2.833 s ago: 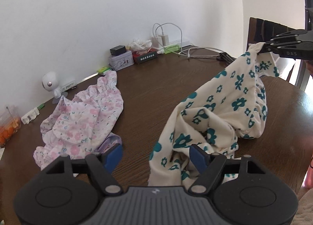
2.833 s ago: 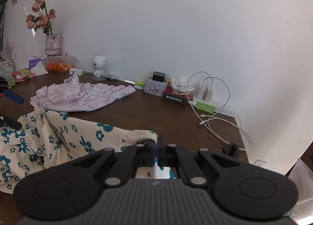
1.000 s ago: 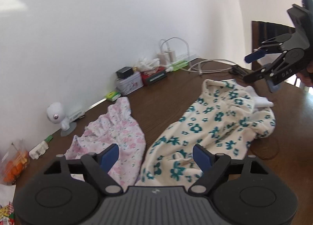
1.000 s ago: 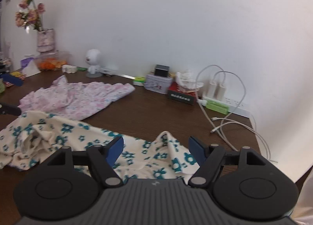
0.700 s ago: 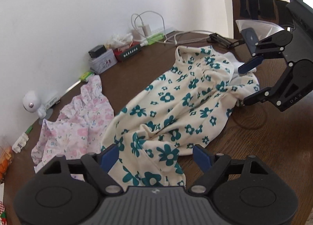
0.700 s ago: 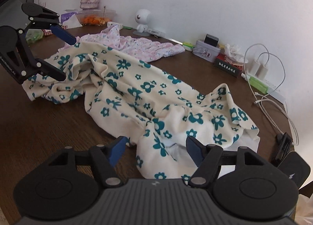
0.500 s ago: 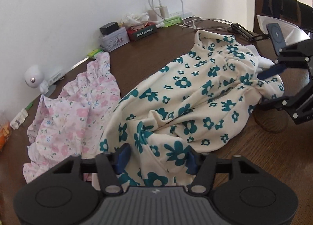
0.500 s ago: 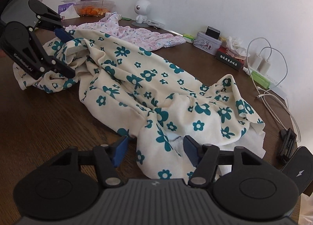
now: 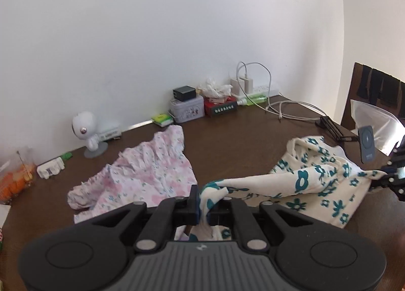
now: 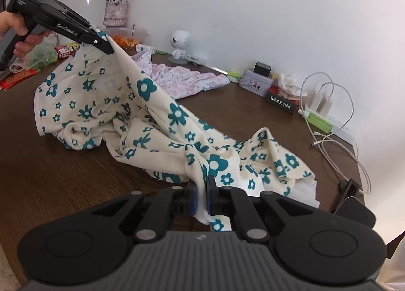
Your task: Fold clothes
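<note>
A cream garment with teal flowers lies crumpled on the dark wooden table, one edge pulled taut between both grippers. My left gripper is shut on one end of that edge; in the right wrist view it shows as the left gripper lifted above the table, held by a hand. My right gripper is shut on the other end, low near the table. From the left wrist view the cream garment stretches toward the right gripper at the right edge. A pink floral garment lies spread behind.
Along the wall stand a white toy figure, a grey tin, a red box, a power strip with chargers and cables, and a vase of flowers. A phone stand sits at the table's right end.
Both grippers were open over the flat garment; now each has shut on its edge. The left gripper has lifted its end, pulling the cloth taut.
</note>
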`<state>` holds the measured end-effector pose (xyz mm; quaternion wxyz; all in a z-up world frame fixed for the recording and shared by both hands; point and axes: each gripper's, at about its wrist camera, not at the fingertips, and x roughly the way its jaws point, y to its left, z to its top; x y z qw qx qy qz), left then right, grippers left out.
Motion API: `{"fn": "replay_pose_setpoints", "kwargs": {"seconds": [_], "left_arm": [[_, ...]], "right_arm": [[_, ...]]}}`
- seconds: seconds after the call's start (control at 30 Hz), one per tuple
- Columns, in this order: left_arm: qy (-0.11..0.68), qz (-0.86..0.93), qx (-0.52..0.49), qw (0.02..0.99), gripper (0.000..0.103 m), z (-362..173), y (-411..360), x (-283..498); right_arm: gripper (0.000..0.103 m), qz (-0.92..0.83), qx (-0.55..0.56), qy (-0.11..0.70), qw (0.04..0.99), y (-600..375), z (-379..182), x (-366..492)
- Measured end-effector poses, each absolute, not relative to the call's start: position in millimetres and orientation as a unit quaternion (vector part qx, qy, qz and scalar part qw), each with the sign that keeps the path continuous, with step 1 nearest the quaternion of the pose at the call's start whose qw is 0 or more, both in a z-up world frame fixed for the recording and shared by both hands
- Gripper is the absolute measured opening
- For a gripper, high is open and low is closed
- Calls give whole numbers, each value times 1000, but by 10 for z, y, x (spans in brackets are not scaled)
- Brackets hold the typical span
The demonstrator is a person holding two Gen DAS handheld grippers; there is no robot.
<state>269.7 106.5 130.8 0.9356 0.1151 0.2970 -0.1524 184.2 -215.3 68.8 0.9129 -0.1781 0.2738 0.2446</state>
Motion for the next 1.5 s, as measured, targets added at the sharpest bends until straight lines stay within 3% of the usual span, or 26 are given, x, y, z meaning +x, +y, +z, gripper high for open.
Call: {"fn": "replay_pose_setpoints", "kwargs": {"seconds": [0.17,0.33,0.43,0.5,0.57,0.67,0.97,1.13,1.27,1.33,1.4,1.5], "left_arm": [[334,-95,127,929,9,1060,1020,3256],[376,-44,132,916,36,665,1116,3435],[360,-52,118,924,56,706,1225,3148],[338,-73,114,931,76,801,1247,2848],[320,-103,125,933,86,869,1168,2471],[318,-154,147,924,88,824,974,1996],[382,-185,210,881,85,126,464,1646],[394,-170,208,879,78,-6,431,1660],[400,-162,190,882,58,-42,438,1681],[401,-161,177,884,43,-37,458,1691],[403,-158,163,887,15,-23,505,1706],[397,-155,139,894,5,49,625,1699]], "right_arm": [[6,228,-160,268,922,-2251,791,1783],[6,232,-152,265,923,-2186,821,1816],[6,233,-153,260,924,-2140,853,1859],[6,234,-151,260,925,-2130,856,1904],[6,233,-149,260,925,-2124,845,1967],[6,234,-139,263,925,-2109,799,2031],[6,227,-129,259,930,-2084,801,2030],[6,221,-124,252,934,-2104,846,2002],[6,218,-123,251,935,-2109,845,1971],[6,217,-124,251,935,-2114,838,1963],[6,215,-126,252,935,-2125,832,1947],[6,212,-132,252,935,-2159,826,1910]]}}
